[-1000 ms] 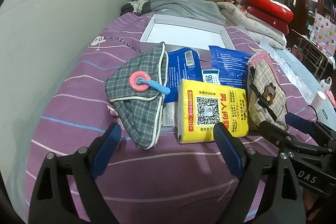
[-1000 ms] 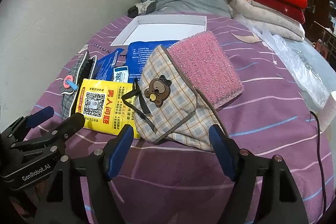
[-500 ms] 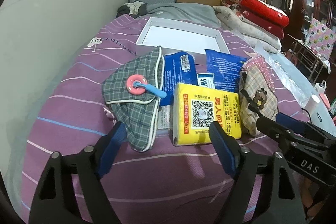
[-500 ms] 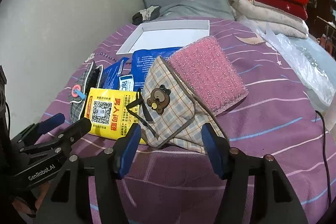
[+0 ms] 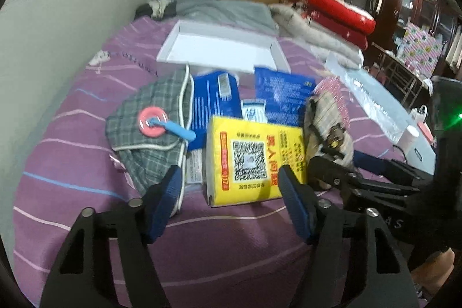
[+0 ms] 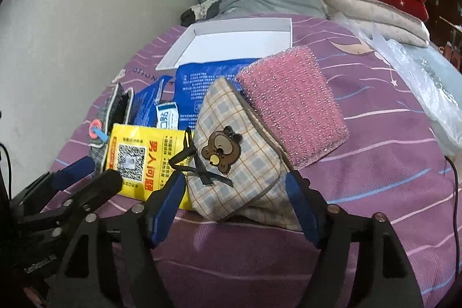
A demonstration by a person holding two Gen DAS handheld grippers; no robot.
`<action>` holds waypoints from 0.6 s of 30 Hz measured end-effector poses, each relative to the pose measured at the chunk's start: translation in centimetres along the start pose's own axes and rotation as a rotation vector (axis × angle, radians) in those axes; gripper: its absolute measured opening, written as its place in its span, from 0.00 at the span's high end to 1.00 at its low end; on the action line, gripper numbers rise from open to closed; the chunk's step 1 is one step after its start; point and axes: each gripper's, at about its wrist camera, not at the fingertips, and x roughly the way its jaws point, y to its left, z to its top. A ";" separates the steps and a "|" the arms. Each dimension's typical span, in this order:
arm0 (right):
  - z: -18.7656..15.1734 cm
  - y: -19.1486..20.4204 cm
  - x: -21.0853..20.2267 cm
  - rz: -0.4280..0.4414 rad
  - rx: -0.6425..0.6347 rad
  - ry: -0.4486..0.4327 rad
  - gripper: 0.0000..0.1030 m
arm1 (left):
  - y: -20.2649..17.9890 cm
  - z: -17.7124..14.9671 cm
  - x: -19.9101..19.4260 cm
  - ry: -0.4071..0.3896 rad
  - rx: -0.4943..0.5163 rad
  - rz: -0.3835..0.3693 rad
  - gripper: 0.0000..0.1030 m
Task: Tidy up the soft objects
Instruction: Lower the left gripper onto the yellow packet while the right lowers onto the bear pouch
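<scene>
Right gripper (image 6: 235,192) straddles (jaws apart) plaid pouch (image 6: 234,163)

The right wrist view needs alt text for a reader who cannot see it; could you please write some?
An open right hand-held gripper straddles a plaid bear pouch on a purple bedspread. A pink sponge lies behind the pouch, a yellow packet to its left.

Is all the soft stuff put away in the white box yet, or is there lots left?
Lots left. The white box looks empty, so nothing is put away. Both grippers are open and hold nothing: the right gripper sits around the bear pouch, the left gripper faces the yellow pack. The green plaid pouch, blue packs and pink sponge wait on the bed.
</scene>
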 end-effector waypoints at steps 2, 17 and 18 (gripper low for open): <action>0.0 -0.3 0.4 -0.001 0.011 0.013 0.29 | 0.2 0.0 1.0 0.049 -0.011 -0.003 0.48; -0.2 -1.4 1.1 0.032 0.061 0.030 0.29 | -0.3 0.7 2.2 0.079 -0.004 -0.044 0.69; -0.2 -1.3 1.1 0.032 0.060 0.029 0.30 | -0.5 0.6 2.1 0.077 0.007 -0.039 0.71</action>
